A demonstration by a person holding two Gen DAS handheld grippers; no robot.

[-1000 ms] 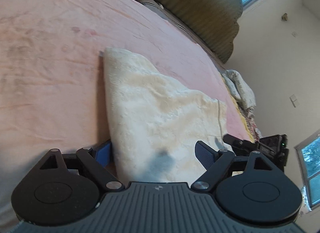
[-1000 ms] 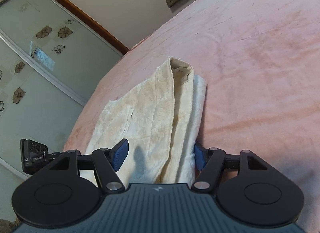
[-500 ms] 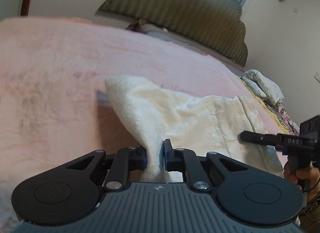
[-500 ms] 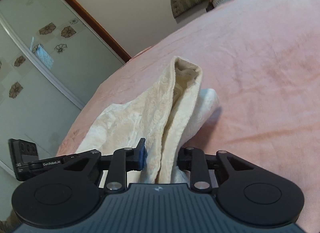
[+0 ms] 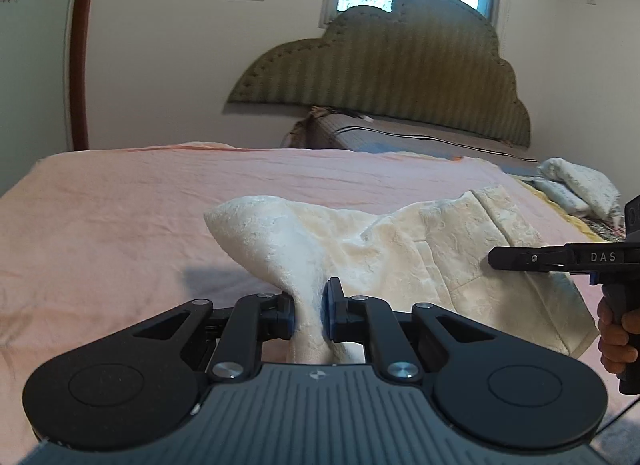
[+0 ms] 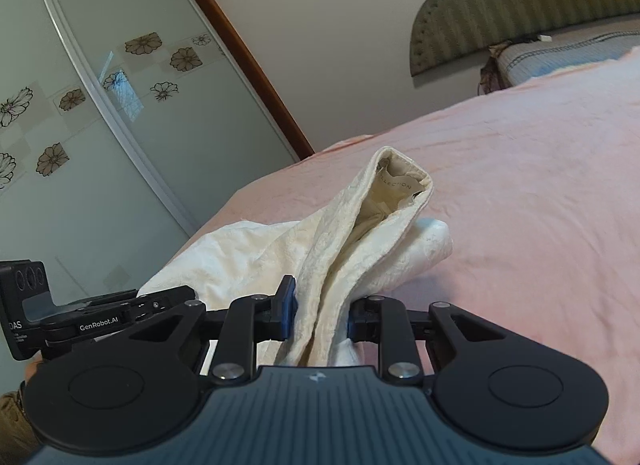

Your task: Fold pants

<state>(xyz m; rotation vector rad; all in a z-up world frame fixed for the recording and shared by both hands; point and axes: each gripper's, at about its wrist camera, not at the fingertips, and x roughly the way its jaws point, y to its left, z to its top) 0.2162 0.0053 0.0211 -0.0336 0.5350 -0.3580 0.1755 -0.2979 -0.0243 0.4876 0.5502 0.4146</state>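
Cream textured pants lie partly folded on a pink bedspread. My left gripper is shut on a bunched edge of the pants and holds it off the bed. In the right wrist view the pants rise in a thick fold with the waistband and its label at the top. My right gripper is shut on that fold. The right gripper also shows at the right of the left wrist view, held by a hand. The left gripper shows at the lower left of the right wrist view.
A padded green headboard and a striped mattress edge stand at the far end of the bed. A light bundle of cloth lies at the far right. Sliding wardrobe doors with flower prints stand left of the bed.
Both grippers went from open around the pants to shut on them. Both then rose and levelled out, lifting the gripped edges off the bedspread.
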